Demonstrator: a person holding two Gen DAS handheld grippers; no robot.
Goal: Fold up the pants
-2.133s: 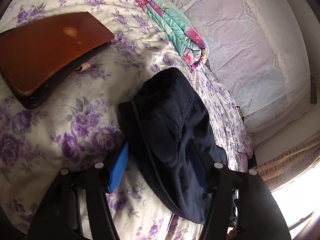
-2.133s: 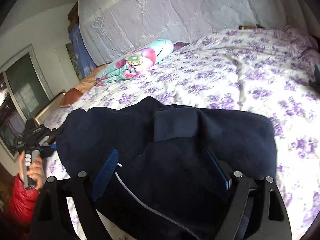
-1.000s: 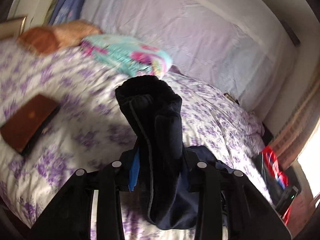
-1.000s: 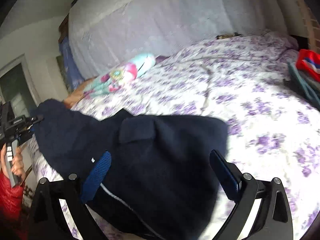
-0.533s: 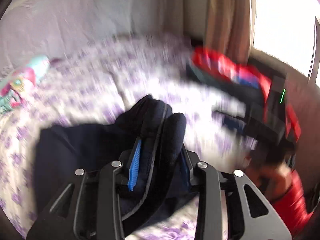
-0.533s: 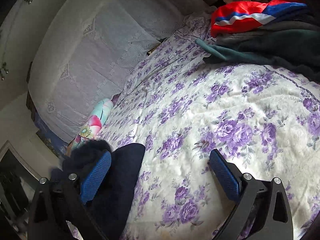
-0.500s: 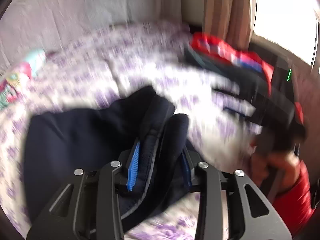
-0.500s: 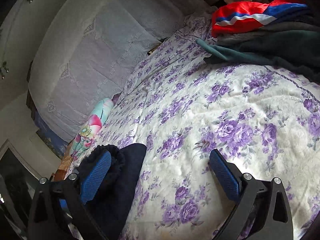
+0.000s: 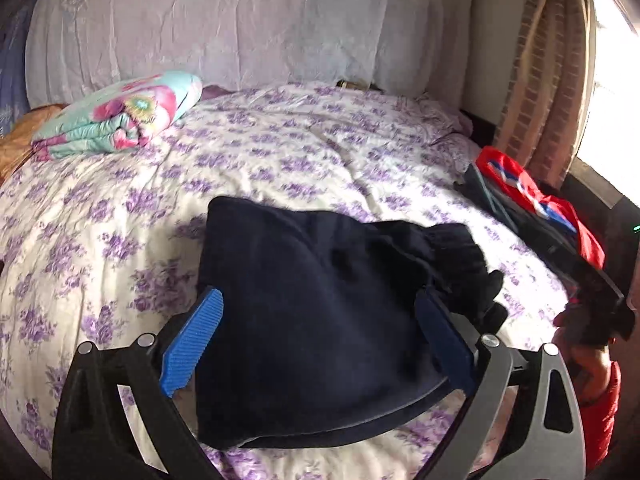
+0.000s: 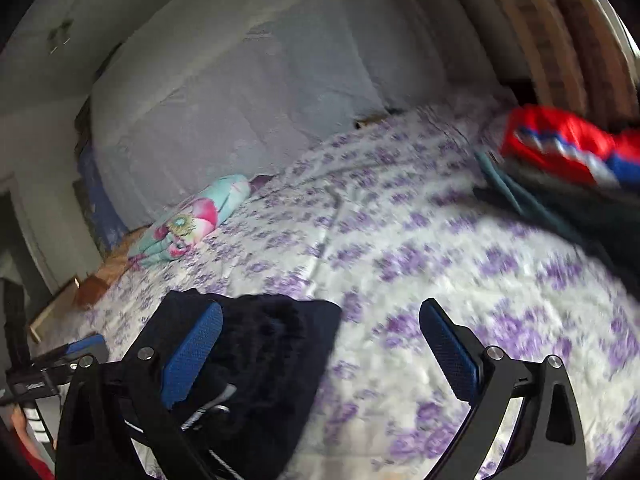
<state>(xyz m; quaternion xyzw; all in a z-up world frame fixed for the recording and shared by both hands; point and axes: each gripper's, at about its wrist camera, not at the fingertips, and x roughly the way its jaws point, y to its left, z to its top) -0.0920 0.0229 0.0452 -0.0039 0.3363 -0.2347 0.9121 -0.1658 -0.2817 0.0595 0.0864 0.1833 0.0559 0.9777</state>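
The dark navy pants [image 9: 316,308] lie folded in a thick bundle on the purple-flowered bedspread [image 9: 280,160]. My left gripper [image 9: 320,336] is open just above the bundle, its blue pads on either side and holding nothing. In the right wrist view the pants [image 10: 272,356] lie at lower left, behind the left finger. My right gripper [image 10: 320,352] is open and empty, over bare bedspread [image 10: 440,240] to the right of the bundle. The other gripper [image 10: 68,352] shows at the left edge.
A teal and pink folded blanket [image 9: 120,116] lies at the back left by the white-draped headboard [image 9: 260,28]. A pile of red, blue and dark green clothes [image 9: 532,204] sits at the bed's right edge, also in the right wrist view [image 10: 568,148]. A curtain [image 9: 540,72] hangs at right.
My left gripper carried the pants end over onto the rest and has opened, leaving them folded on the bed. My right gripper stayed open and swung a little; its view is blurred.
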